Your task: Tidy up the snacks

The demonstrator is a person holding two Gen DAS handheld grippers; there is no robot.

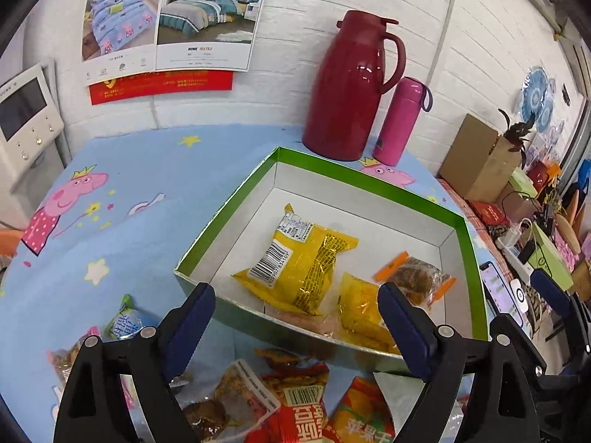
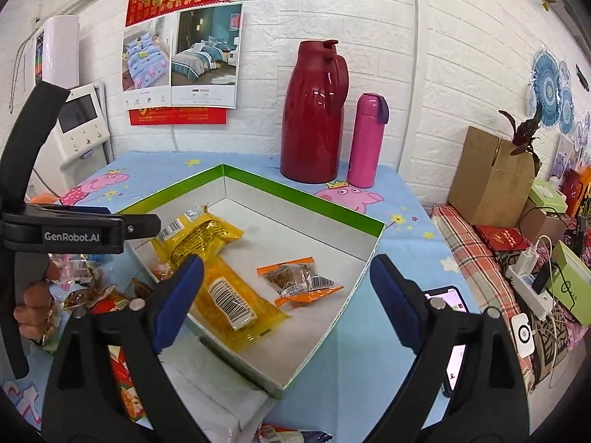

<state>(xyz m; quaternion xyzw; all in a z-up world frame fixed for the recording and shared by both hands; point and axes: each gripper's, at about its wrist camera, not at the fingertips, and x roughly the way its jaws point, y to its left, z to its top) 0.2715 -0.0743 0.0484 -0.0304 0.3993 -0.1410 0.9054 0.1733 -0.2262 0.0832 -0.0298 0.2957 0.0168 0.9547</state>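
Both grippers, left gripper (image 1: 295,306) and right gripper (image 2: 286,277), hang wide apart and empty over the green-rimmed box (image 1: 369,181), where three wrapped snacks (image 1: 299,258) lie.

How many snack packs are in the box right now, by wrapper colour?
Yellow packs: 2
Orange-edged clear pack: 1
Total in the box: 3
A pinkish item by the near wall in the left view is too hidden to count.
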